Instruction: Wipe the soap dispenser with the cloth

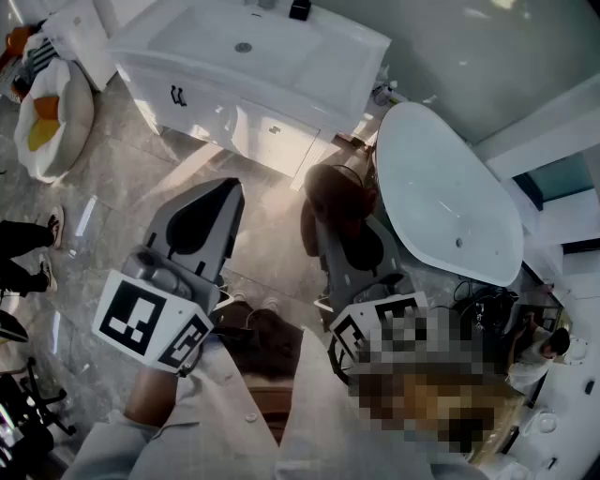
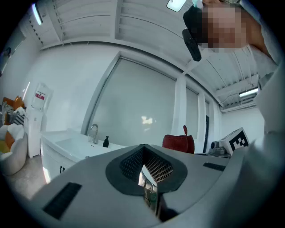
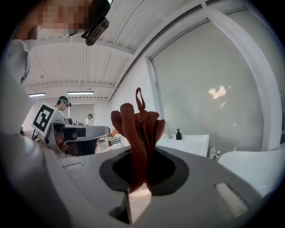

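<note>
Right hand-held gripper: jaws clamped on a rust-red knitted cloth. The cloth stands up out of the jaws in bunched folds, with a small loop at its top. In the head view the cloth bulges past the gripper's far end, over the floor, just left of a white bathtub.

Left hand-held gripper: jaws together at the tips, nothing held between the ribbed pads. Only a thin sliver of floor shows through lower down. In the head view it sits left of the right one, the two held side by side and apart. Both point toward the far side of the room. A marker cube rides on its near end, above a light sleeve.

Soap dispenser: a small black pump bottle, upright on the far edge of the white counter, right of the sink basin. Well apart from both grippers, and the cloth is not touching it. The left gripper view shows it just right of the chrome faucet. In the right gripper view it appears small and distant, right of the cloth.

Surroundings: the counter is a white cabinet with drawers, across a stretch of pale marbled floor. A fried-egg-shaped cushion lies on the floor at far left. Someone's legs show at the left edge, and another person stands at lower right.
</note>
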Tool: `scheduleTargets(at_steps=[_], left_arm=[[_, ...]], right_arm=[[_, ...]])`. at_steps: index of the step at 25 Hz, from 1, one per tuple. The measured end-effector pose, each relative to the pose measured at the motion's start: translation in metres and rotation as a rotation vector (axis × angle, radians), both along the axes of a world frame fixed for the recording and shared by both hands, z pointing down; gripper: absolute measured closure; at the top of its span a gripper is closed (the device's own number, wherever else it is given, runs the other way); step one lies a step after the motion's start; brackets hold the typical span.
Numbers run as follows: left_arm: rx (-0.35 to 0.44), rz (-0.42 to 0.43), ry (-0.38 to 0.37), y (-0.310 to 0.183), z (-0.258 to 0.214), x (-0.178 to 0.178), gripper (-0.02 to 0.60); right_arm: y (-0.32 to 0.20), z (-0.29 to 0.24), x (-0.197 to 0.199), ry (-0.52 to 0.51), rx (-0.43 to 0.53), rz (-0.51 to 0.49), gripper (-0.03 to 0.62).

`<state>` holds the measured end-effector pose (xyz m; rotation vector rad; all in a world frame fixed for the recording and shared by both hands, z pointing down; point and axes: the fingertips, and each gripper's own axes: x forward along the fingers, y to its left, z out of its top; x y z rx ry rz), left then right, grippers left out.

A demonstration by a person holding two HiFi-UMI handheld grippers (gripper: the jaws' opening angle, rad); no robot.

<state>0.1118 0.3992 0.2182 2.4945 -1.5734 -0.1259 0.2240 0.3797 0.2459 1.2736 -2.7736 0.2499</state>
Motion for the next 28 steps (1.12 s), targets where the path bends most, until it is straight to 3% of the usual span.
scheduleTargets(at_steps=[28], left_arm=[[0.006, -0.062, -0.014, 0.018, -0.004, 0.029, 0.584]], right_arm=[[0.011, 0.008, 0.030, -0.028, -0.027, -0.049, 0.539]])
